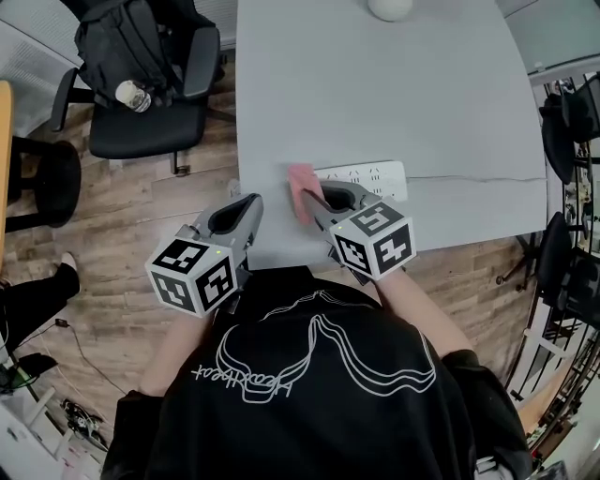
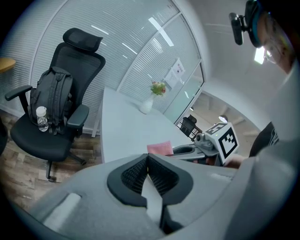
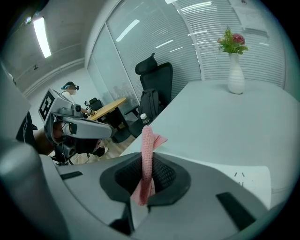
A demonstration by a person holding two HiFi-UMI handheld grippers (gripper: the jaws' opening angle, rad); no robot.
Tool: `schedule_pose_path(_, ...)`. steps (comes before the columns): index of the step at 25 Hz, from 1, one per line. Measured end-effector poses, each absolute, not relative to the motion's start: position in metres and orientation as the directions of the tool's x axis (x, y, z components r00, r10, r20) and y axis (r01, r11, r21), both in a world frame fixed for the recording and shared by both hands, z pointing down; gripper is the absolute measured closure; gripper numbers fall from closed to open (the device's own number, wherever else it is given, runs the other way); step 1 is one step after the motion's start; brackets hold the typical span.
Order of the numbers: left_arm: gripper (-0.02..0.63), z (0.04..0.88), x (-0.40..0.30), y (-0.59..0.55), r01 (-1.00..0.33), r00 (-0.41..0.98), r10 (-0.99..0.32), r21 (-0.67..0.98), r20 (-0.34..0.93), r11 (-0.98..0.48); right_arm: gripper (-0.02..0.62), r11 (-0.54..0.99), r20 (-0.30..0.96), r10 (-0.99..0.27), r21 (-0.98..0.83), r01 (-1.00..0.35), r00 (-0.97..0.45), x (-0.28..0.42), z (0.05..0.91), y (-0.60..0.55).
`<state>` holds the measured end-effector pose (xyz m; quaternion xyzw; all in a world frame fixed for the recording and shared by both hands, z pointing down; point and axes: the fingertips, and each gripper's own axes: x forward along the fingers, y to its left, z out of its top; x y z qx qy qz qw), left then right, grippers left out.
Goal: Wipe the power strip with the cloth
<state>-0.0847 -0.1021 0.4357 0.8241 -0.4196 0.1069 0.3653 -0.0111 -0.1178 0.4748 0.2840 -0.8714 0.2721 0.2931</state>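
A white power strip (image 1: pixel 366 175) lies near the front edge of the pale grey table (image 1: pixel 394 84), its cord running off to the right. My right gripper (image 1: pixel 311 199) is shut on a pink cloth (image 1: pixel 302 191), which stands up between the jaws at the strip's left end. In the right gripper view the cloth (image 3: pixel 147 150) is pinched in my right gripper (image 3: pixel 146 177), and a corner of the strip (image 3: pixel 251 180) shows lower right. My left gripper (image 1: pixel 253 204) hovers at the table's front left edge, shut on nothing (image 2: pixel 147 165), with the cloth (image 2: pixel 160 148) just beyond it.
A white vase (image 1: pixel 389 8) with flowers stands at the table's far end. A black office chair (image 1: pixel 150 80) carrying a backpack and a water bottle (image 1: pixel 132 95) stands left of the table on the wood floor. More chairs (image 1: pixel 572 122) stand at the right.
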Motion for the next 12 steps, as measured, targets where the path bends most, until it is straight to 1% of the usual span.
schedule_pose_path(12, 0.594, 0.438, -0.092, -0.107, -0.773, 0.621, -0.613, 0.511, 0.489, -0.376, 0.552, 0.712, 0.712, -0.318, -0.256, -0.653, -0.626, -0.015, 0.49, -0.12)
